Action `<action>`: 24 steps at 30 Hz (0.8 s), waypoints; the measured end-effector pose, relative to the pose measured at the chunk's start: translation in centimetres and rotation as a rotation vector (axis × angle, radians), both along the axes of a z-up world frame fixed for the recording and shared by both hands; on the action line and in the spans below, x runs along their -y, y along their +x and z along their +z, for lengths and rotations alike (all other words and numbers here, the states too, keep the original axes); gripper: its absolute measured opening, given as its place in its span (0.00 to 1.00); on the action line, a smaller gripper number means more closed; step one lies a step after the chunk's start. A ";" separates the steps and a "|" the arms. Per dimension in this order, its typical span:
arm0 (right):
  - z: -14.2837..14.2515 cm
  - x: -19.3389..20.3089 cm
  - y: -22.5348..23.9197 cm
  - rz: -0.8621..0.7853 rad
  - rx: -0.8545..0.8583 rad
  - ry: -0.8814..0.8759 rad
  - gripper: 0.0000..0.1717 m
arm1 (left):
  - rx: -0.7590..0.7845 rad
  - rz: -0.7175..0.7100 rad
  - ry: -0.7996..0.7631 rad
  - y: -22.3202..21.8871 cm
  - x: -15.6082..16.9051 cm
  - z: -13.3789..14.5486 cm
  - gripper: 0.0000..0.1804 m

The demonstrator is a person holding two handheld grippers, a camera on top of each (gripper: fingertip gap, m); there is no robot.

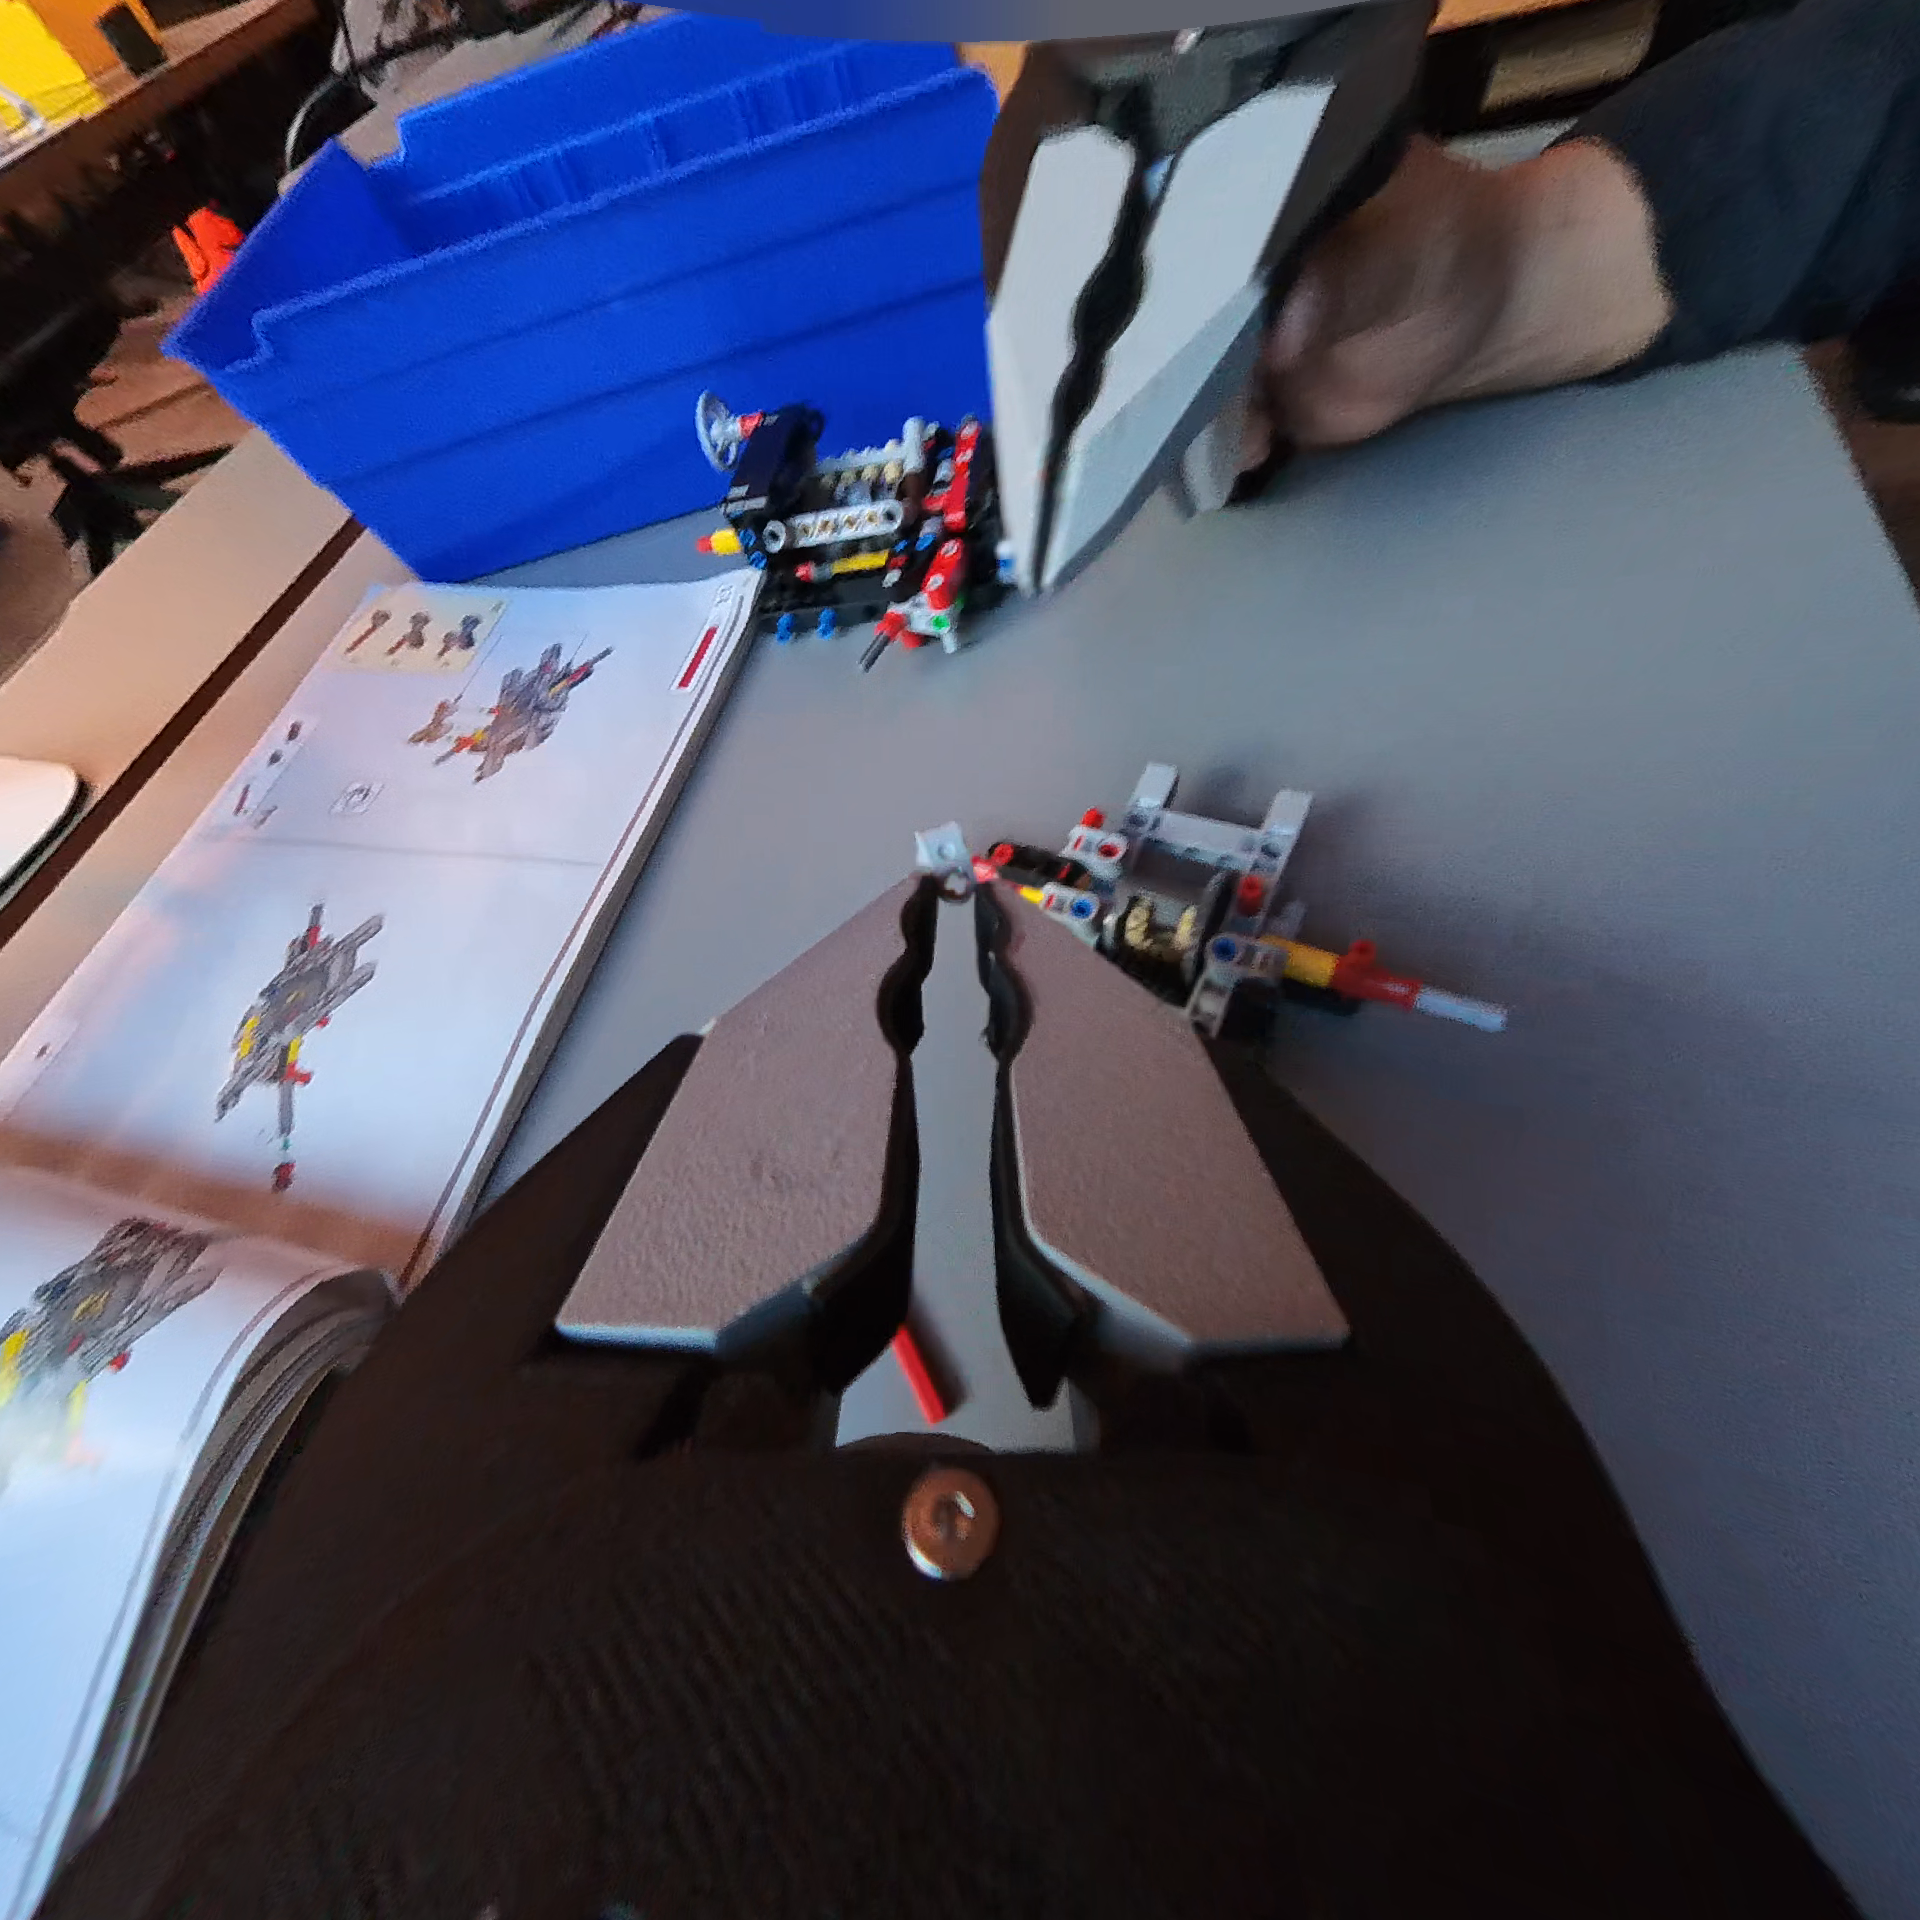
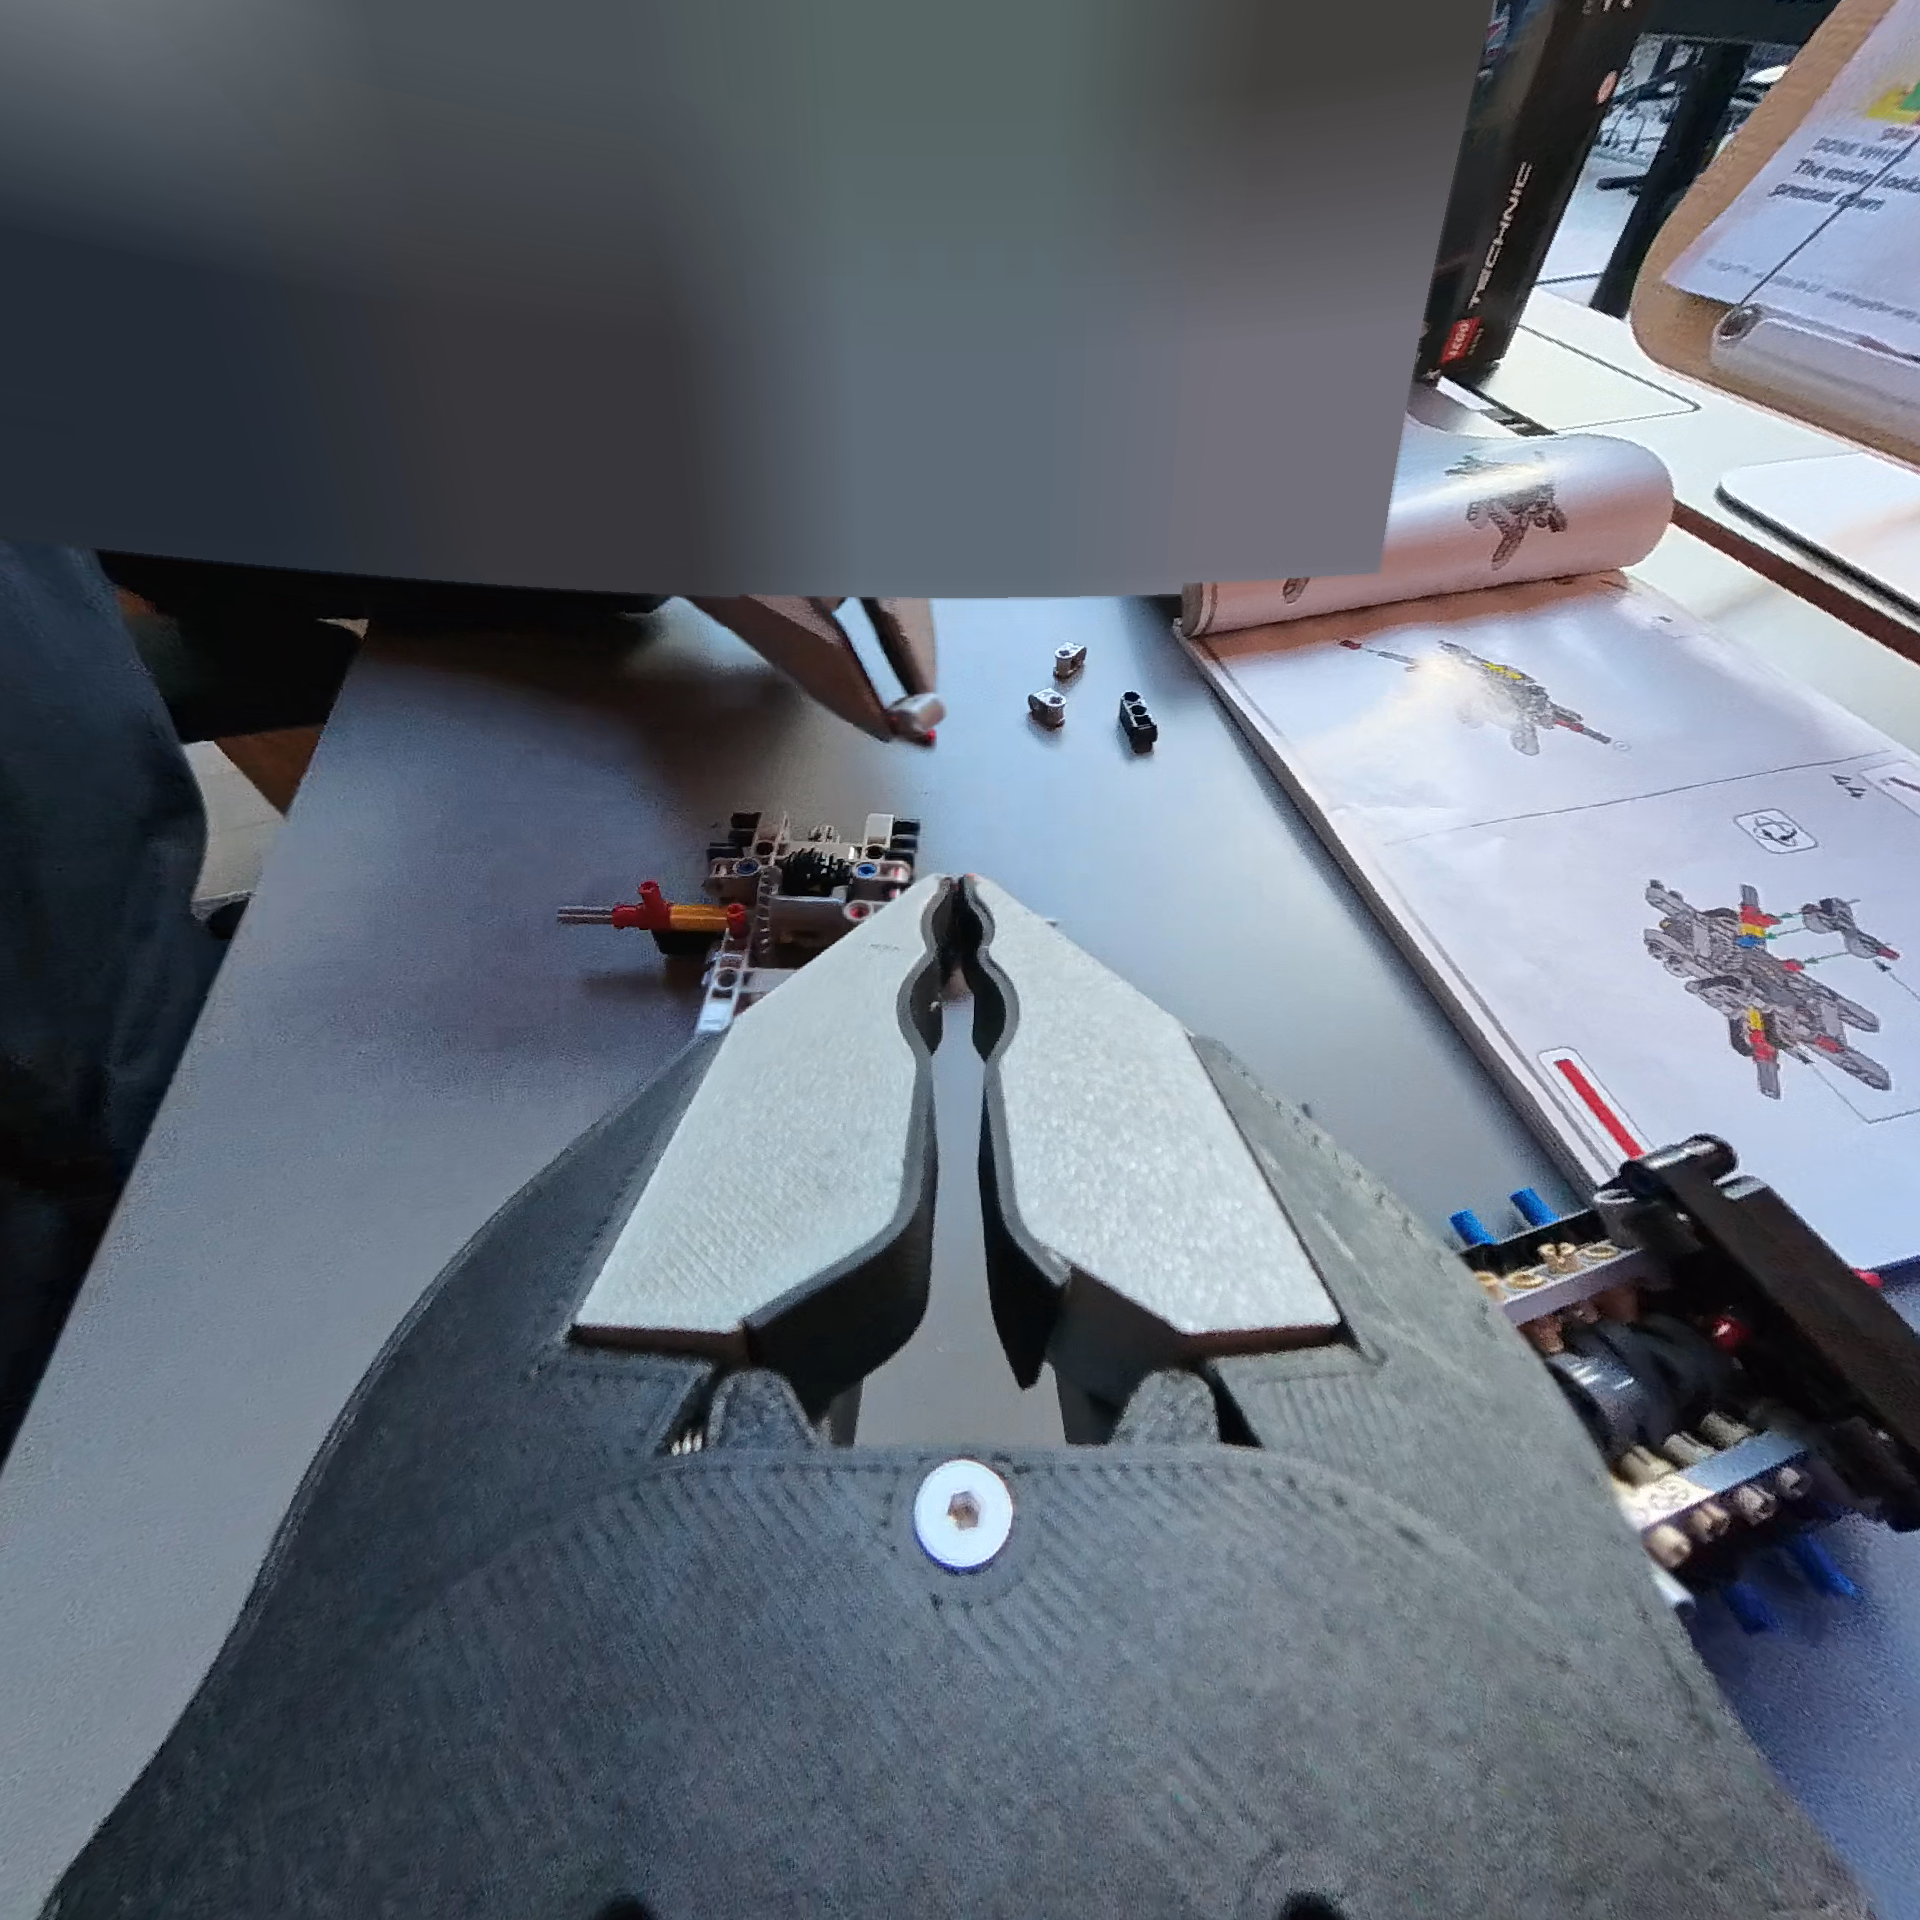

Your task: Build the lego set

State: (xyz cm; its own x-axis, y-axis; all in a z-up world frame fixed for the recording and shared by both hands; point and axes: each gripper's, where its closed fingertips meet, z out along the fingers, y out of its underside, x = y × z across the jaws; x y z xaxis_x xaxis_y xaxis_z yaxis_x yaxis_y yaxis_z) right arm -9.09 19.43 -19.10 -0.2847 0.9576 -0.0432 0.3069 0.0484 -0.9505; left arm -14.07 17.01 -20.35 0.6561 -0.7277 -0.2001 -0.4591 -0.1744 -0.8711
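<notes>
My left gripper (image 1: 951, 883) is shut on a small grey connector piece (image 1: 940, 847) with a red pin in it, pinched at the very fingertips. It hangs just left of a small grey, black and red brick assembly (image 1: 1195, 914) on the grey table (image 1: 1507, 675). The right wrist view shows the same piece (image 2: 914, 712) in those tips, above the table. My right gripper (image 2: 958, 883) is shut with nothing seen between its pads, just right of that assembly (image 2: 800, 894). In the left wrist view its tips (image 1: 1039, 571) point down beside a larger brick assembly (image 1: 883, 530).
An open instruction booklet (image 1: 395, 852) lies on the left. A blue bin (image 1: 582, 301) stands behind the larger assembly. Two grey pieces (image 2: 1049, 707) and a black one (image 2: 1138, 719) lie loose. A red axle (image 1: 920, 1371) lies under my left gripper. A black box (image 2: 1496, 208) stands at the back. The grippers' ends are close to 7 cm from one another.
</notes>
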 end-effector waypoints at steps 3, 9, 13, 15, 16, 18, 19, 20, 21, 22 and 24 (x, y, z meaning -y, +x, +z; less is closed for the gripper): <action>-0.1 -0.2 -0.5 0.004 -0.003 0.009 0.00 | 0.023 -0.003 0.051 0.5 0.1 1.2 0.03; 0.2 0.2 -1.0 0.034 -0.023 -0.015 0.00 | 0.135 -0.001 0.102 0.0 -0.1 2.9 0.03; 0.6 0.0 -0.8 0.036 -0.041 -0.054 0.00 | 0.197 0.026 0.061 -0.9 -0.8 2.5 0.03; 0.8 -0.2 -0.7 0.036 -0.052 -0.084 0.00 | 0.229 0.027 0.050 -1.1 -1.0 2.4 0.03; 0.9 -0.3 -0.6 0.035 -0.057 -0.097 0.00 | 0.233 0.031 0.047 -1.2 -1.0 2.3 0.03; 1.2 -0.5 -0.5 0.031 -0.070 -0.119 0.00 | 0.238 0.035 0.036 -1.3 -1.2 2.0 0.03; 1.3 -0.6 -0.4 0.030 -0.076 -0.128 0.00 | 0.242 0.035 0.032 -1.3 -1.2 1.9 0.03; 1.4 -0.7 -0.4 0.031 -0.080 -0.137 0.00 | 0.246 0.035 0.033 -1.3 -1.2 1.9 0.03; 1.4 -0.7 -0.4 0.031 -0.082 -0.144 0.00 | 0.247 0.034 0.033 -1.2 -1.2 1.9 0.03; 1.4 -0.8 -0.4 0.032 -0.081 -0.149 0.00 | 0.248 0.032 0.031 -1.2 -1.2 1.9 0.03; 1.3 -0.7 -0.4 0.034 -0.078 -0.150 0.00 | 0.256 0.025 0.028 -1.0 -1.1 2.0 0.03</action>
State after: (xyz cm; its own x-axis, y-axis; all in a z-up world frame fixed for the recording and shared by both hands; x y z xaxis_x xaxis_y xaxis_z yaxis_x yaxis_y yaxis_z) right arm -9.49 20.17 -17.76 -0.3251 0.9317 -0.1620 0.2330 -0.0871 -0.9686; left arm -15.07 18.08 -18.37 0.7057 -0.7070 -0.0451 -0.2185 -0.1567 -0.9632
